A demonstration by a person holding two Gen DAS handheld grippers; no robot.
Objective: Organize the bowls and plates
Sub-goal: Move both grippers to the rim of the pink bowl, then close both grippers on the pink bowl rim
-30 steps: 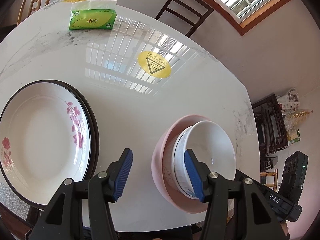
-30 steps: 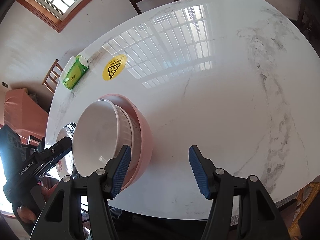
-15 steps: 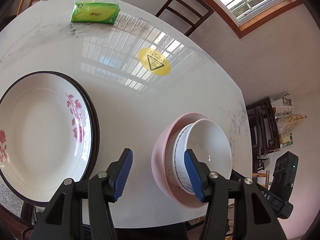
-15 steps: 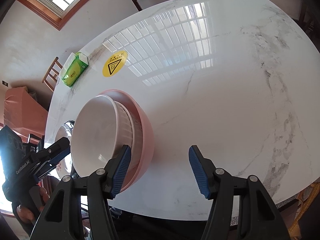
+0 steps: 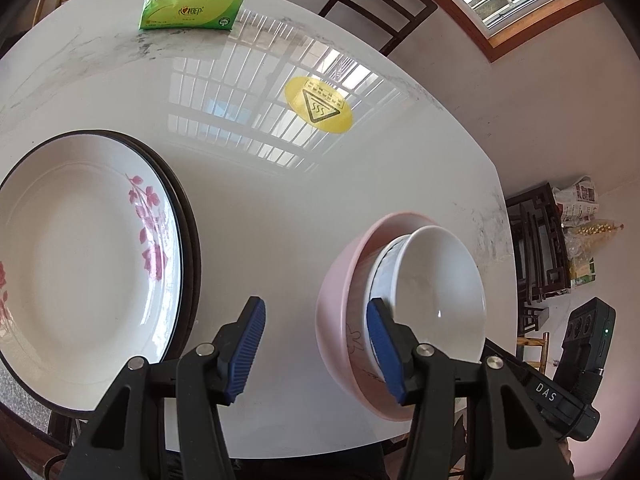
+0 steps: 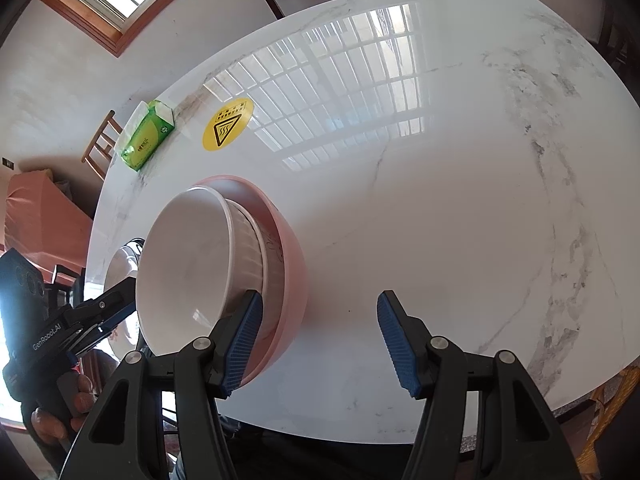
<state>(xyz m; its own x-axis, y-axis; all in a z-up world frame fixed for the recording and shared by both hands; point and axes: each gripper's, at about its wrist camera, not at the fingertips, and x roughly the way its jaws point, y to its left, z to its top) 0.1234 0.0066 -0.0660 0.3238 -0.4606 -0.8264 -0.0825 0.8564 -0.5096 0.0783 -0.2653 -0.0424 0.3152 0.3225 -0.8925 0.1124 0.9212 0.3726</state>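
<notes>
Left wrist view: the left tongs [image 5: 316, 348] stand apart above the glossy white marble-patterned surface [image 5: 280, 208], with nothing between the blue ribbed pads. The white round plate with pink flower print and dark rim [image 5: 80, 268] lies at the left, stacked on a second dark-rimmed plate of which only the edge shows. At the right sits the pink round bowl [image 5: 340, 320], with the white ceramic bowl [image 5: 436, 292] nested inside it; a further white bowl with a blue-lined rim shows between the two. The right-hand pad overlaps the rims of this stack in the picture; contact cannot be determined. A green tissue pack [image 5: 190, 10] and a yellow round warning sticker [image 5: 318, 105] lie farther back.

Right wrist view: the right tongs [image 6: 320, 344] stand apart, empty, over bare surface [image 6: 440, 220]. The left-hand pad lies just beside the pink bowl [image 6: 294, 276]; the white bowl [image 6: 184, 264] sits inside it. The left tongs [image 6: 102, 322] appear at the left edge, held by a hand [image 6: 60, 412], with part of the plate behind them
</notes>
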